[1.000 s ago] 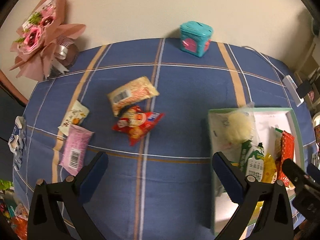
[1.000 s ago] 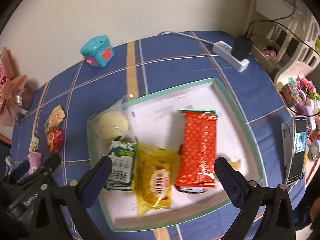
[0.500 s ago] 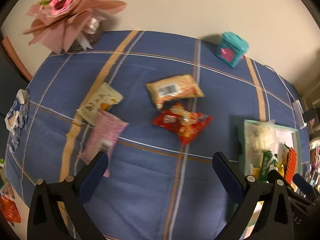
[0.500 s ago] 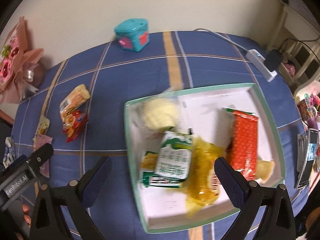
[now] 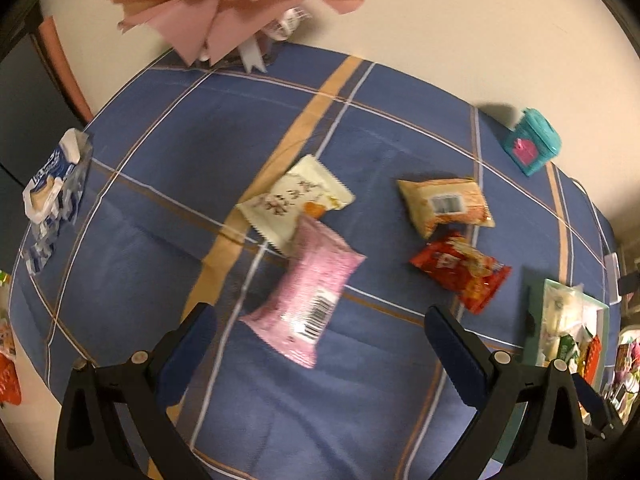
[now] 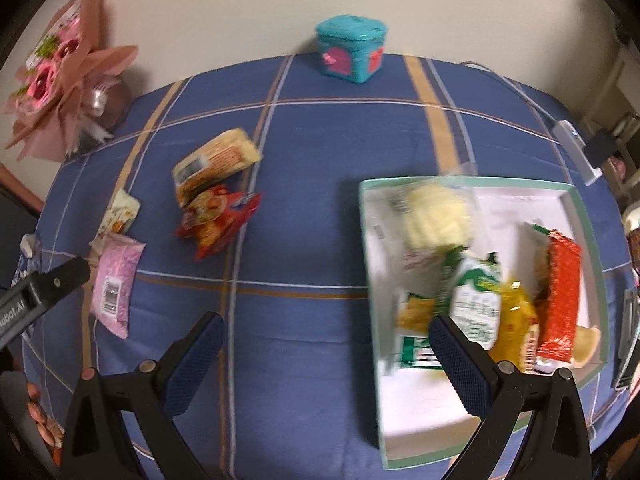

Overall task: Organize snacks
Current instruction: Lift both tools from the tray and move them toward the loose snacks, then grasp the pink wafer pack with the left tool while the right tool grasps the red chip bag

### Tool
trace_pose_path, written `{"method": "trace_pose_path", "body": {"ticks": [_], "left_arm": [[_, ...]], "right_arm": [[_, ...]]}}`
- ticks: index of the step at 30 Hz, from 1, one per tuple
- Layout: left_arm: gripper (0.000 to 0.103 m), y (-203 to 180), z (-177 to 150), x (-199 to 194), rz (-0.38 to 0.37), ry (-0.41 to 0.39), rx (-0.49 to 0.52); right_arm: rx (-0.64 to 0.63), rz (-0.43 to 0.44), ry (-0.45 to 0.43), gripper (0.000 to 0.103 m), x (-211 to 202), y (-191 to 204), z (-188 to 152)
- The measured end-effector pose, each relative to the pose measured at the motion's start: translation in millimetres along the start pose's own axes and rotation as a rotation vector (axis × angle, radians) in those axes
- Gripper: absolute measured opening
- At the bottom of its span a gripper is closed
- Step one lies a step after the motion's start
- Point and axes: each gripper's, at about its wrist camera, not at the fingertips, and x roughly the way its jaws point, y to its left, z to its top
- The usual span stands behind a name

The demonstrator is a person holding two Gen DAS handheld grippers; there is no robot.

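Change: left tool (image 5: 318, 334), spread wide and empty, has swung from the white, green-rimmed tray (image 6: 584, 216) to hover above the pink foil snack packet (image 5: 306, 294) on the table (image 5: 160, 168).
Right tool (image 6: 326, 344): gaping, empty, beside the tray.
Meaning: pink packet is probably next.

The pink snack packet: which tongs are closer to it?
Left. The left tongs hover open right over the pink snack packet; the right tongs sit farther off, beside the tray.

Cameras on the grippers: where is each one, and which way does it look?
Left wrist: sits on the left gripper, facing the pink foil snack packet on the blue plaid cloth; its two open fingers show.
Right wrist: sits on the right gripper, facing the green-rimmed white tray; its open fingers show.
Both see the teal box.
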Motion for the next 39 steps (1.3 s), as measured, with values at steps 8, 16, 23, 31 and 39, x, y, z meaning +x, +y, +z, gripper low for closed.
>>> {"method": "trace_pose_path", "body": {"ticks": [8, 16, 23, 31, 39], "left_arm": [[0.103, 18.1, 0.6, 17.1, -0.025, 0.043, -0.034], [0.103, 15.6, 2.2, 28.3, -0.056, 0.061, -0.04], [0.103, 15.1, 7.4, 36.6, -0.062, 0.061, -0.057], [0.103, 14.9, 10.6, 46.1, -0.072, 0.066, -0.06], [0.095, 11.0, 12.5, 63.2, -0.074, 0.089, -0.055]], "right_arm": [[-0.036, 0.013, 0.01, 0.103, 11.1, 19.8, -1.5], [-0.052, 0.021, 0.007, 0.103, 16.4, 24.4, 7.2], [-0.042, 0.065, -0.005, 0.103, 24.5, 25.4, 26.4], [-0.071, 0.119, 0.038, 0.103, 47.7, 42.8, 48.0], [-0.125, 0.125, 0.066, 0.091, 67.8, 59.0, 62.8]]}}
